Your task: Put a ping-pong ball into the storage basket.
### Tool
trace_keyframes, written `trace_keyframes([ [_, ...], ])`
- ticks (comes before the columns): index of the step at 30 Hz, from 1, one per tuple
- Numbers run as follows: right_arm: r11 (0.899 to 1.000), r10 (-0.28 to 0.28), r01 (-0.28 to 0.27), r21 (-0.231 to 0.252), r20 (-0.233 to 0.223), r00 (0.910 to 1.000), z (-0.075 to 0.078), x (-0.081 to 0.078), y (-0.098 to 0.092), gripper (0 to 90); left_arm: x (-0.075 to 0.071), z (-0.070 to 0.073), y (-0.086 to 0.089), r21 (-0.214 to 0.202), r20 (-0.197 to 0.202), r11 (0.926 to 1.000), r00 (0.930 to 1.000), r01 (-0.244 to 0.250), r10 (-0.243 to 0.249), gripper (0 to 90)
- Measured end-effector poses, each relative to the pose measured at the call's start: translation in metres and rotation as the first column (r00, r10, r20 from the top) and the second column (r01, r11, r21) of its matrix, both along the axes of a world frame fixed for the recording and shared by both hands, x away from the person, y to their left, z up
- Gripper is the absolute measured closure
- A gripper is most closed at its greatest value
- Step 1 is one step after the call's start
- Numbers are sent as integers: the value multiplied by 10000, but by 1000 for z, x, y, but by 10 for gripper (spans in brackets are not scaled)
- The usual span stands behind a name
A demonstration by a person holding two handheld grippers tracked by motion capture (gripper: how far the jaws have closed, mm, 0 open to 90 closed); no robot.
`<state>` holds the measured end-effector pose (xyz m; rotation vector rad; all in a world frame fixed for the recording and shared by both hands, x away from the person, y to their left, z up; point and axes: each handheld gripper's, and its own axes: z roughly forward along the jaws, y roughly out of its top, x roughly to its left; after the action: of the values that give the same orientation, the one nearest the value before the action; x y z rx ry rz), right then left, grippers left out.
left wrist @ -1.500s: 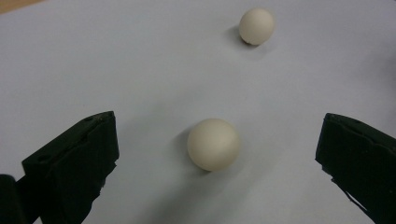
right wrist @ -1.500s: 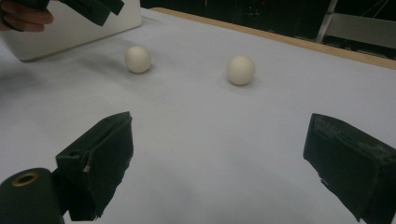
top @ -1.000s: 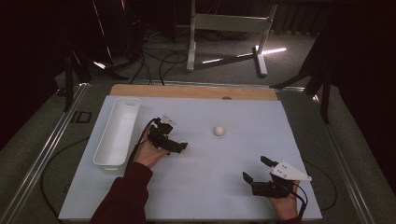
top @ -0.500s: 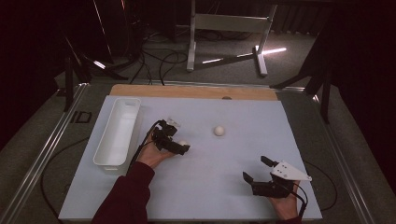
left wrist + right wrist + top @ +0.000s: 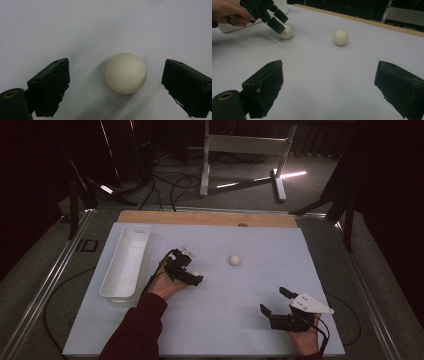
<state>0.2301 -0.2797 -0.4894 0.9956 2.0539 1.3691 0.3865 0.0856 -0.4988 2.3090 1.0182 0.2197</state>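
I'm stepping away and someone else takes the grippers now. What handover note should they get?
Left gripper: jaws have just been closing around the near ball, which lies on the mat between them, not yet pinched.
Right gripper: open, holding nothing, low over the mat's near right corner.
Second ball: free on the mat, mid-table.
White tray: at the mat's left edge, nothing seen inside.
Done: left gripper lined up on the near ball.
Left, probably: close on it, lift it, carry it to the tray, then fetch the second ball.
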Motion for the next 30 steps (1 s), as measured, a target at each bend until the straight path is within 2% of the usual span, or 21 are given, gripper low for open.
trace_keyframes([
  [11, 10000, -8, 8, 6, -13, 10000, 0, 0, -1, 81, 1, -3, -4, 222, -15, 9997, 10000, 63, -63, 158],
  [12, 10000, -9, 9, 3, 0, 10000, 0, 1, -1, 81, 2, -5, -4, 305, -120, 9994, 9998, 185, -181, 201],
  [15, 10000, -31, 31, 4, 30, 10000, 1, 1, -2, 81, 1, -6, -5, 368, -155, 9988, 9994, 313, -307, 256],
  [18, 10000, -39, 39, -8, 48, 10000, 1, 1, -2, 81, 1, -7, -6, 253, -177, 9989, 9991, 397, -393, 301],
  [30, 10000, -50, 49, 9, 37, 10000, 1, 3, -2, 80, 0, -7, -8, 361, -42, 9969, 9976, 698, -697, 498],
])
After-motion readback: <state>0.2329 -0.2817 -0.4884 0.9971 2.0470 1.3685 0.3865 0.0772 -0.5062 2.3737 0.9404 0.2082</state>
